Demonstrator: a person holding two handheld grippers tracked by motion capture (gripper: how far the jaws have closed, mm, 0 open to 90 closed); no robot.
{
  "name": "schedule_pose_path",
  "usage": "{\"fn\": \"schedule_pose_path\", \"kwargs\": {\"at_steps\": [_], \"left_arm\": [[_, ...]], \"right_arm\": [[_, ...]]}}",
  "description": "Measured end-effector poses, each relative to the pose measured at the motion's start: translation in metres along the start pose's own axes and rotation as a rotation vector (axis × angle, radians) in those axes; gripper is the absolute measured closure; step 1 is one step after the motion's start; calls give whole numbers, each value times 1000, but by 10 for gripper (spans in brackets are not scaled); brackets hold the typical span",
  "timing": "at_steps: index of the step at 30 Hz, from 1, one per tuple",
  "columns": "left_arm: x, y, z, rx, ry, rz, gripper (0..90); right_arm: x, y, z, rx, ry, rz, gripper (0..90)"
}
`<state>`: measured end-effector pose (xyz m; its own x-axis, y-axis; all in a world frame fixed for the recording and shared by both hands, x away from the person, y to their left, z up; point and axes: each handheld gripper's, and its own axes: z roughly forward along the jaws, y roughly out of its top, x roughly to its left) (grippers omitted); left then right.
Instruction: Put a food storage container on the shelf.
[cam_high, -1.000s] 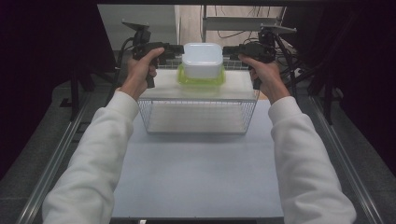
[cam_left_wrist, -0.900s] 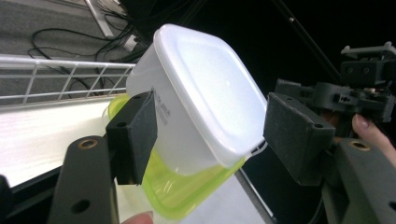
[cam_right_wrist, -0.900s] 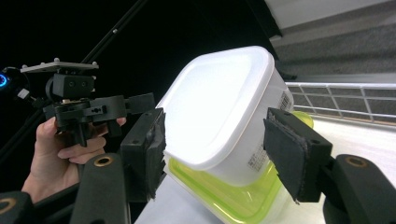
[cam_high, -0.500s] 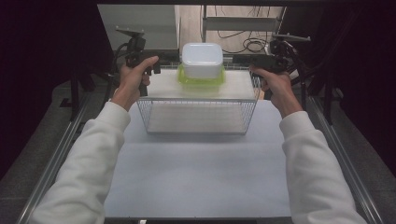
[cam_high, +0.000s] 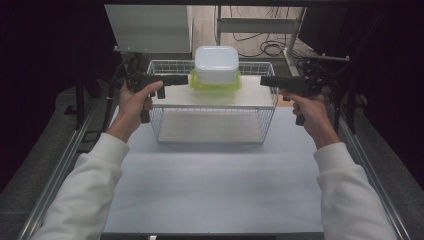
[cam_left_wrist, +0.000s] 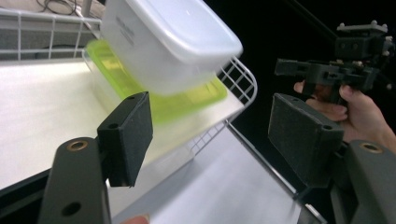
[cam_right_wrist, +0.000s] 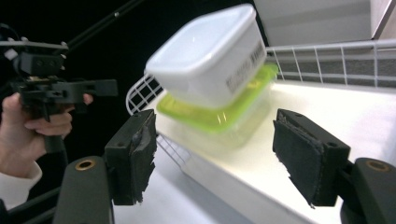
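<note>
The table (cam_high: 215, 185) is the biggest thing here, a pale, bare sheet framed by metal rails, with dark surroundings on both sides and cables lying on a wooden floor beyond it. At its far half stands a white wire basket (cam_high: 215, 122) turned into a sort of shelf, a light board (cam_high: 170, 97) lying across its top. Near the back middle of that board sits a clear box with a lime-green lid (cam_high: 215, 86), and a white tub (cam_high: 216, 64) rests upside down on the lid, likely stacked so both can be taken together or one after the other. The person holds the left tongs (cam_high: 182, 80) and the right tongs (cam_high: 265, 81) level, one on each side of the stack and pointing inward at it, which looks like an approach from both flanks. Both sets of jaws have just been opening and stand apart with nothing between them; neither touches the stack, and each is near it rather than beside it.
</note>
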<state>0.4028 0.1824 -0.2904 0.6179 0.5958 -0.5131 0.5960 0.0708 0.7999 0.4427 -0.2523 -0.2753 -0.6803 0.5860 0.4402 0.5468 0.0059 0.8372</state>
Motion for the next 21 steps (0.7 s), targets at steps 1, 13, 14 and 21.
{"fn": "schedule_pose_path", "kwargs": {"at_steps": [1,13,14,21], "left_arm": [[-1,-6,-3,-4,-1,5,295],[-3,-88,-25,5,11,39,282],[-3,-96,-25,12,7,34,282],[5,-153,-29,78,19,-12,278]], "right_arm": [[0,-10,-7,2,-13,-19,288],[4,-88,-37,12,8,-40,270],[4,-88,-37,12,8,-40,270],[3,-141,-41,74,10,-17,265]]}}
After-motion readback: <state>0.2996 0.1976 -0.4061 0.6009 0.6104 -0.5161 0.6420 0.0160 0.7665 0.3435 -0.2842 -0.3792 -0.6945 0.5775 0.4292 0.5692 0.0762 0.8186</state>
